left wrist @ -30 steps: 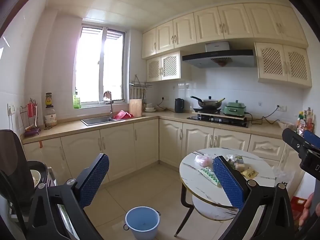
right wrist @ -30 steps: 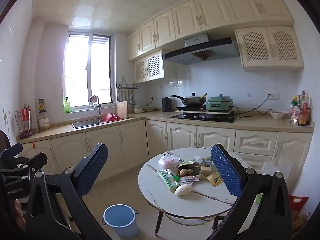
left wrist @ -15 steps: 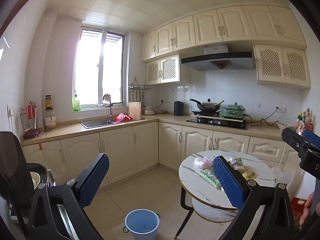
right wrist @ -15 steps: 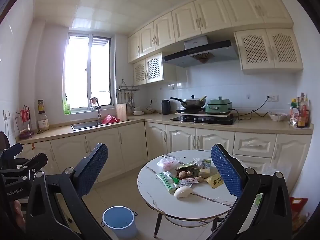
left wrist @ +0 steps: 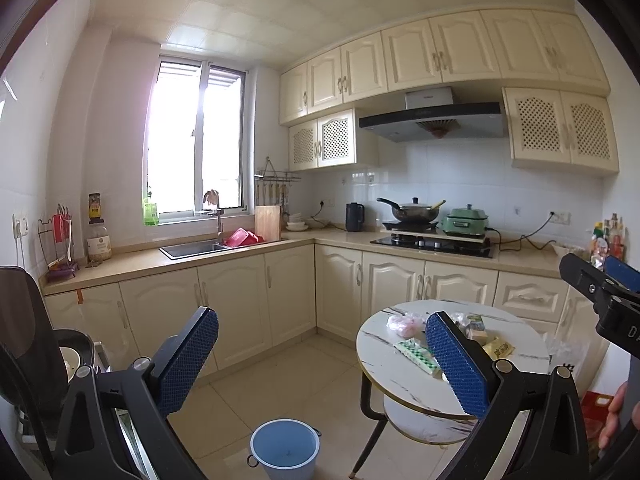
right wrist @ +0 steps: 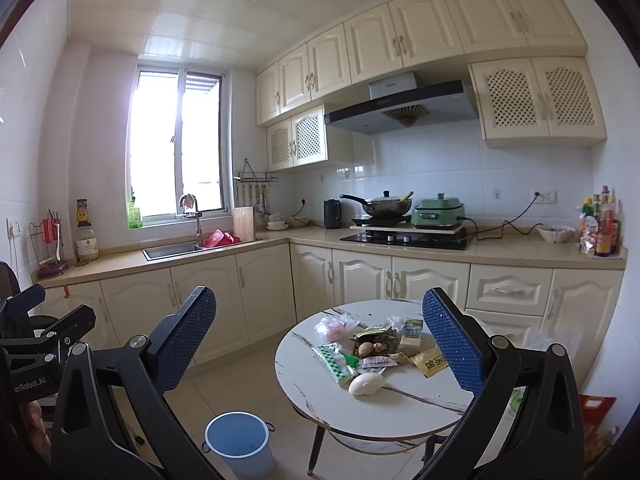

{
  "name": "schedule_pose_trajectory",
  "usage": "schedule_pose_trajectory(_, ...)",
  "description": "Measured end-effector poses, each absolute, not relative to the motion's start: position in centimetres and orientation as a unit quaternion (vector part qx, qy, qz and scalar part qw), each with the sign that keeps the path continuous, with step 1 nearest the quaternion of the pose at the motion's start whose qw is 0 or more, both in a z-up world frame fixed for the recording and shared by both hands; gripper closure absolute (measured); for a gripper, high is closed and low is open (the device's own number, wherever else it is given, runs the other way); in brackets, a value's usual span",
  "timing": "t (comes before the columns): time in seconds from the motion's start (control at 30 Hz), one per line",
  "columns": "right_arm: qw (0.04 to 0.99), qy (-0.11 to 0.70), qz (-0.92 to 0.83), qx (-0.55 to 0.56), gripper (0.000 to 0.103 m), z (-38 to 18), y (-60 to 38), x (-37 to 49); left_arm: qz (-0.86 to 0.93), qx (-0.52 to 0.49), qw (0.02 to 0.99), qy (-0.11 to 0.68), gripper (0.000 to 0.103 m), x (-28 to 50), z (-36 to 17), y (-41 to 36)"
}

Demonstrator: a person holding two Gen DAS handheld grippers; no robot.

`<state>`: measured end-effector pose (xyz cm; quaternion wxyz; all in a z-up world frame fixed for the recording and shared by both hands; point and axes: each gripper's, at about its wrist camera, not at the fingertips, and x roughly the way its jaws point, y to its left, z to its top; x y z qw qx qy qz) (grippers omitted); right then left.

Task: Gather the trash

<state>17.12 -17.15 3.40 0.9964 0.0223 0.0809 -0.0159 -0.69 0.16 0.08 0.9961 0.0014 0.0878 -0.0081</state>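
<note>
A round white marble table (right wrist: pixel 404 404) (left wrist: pixel 384 364) carries a pile of trash: a pink plastic bag (right wrist: pixel 334 326), a green-white wrapper (right wrist: pixel 334 362), a yellow packet (right wrist: pixel 431 361), a white crumpled piece (right wrist: pixel 366 384) and several other wrappers. A blue bucket (right wrist: pixel 238 442) (left wrist: pixel 285 446) stands on the floor left of the table. My left gripper (left wrist: pixel 320 354) is open and empty, held well back from the table. My right gripper (right wrist: pixel 318 342) is open and empty, also back from the table.
Cream kitchen cabinets run along the back with a sink (right wrist: pixel 172 250), a hob with a wok (right wrist: pixel 384 204) and a green cooker (right wrist: pixel 438 212). Bottles (right wrist: pixel 602 226) stand at the counter's right end. A black chair (left wrist: pixel 28 344) is at the left. Red bag (right wrist: pixel 596 416) on floor right.
Both views have tilted slightly upward, so the table and bucket sit a little lower in frame. Both grippers stay open and empty.
</note>
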Motion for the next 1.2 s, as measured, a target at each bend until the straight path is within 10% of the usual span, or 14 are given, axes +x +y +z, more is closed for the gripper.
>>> schedule_pose_trajectory(1.2,0.995,0.090,-0.023,0.034,0.000,2.1,-18.2,18.0,-0.008,0.007,0.996,0.083,0.001,0.1,-0.1,0.0)
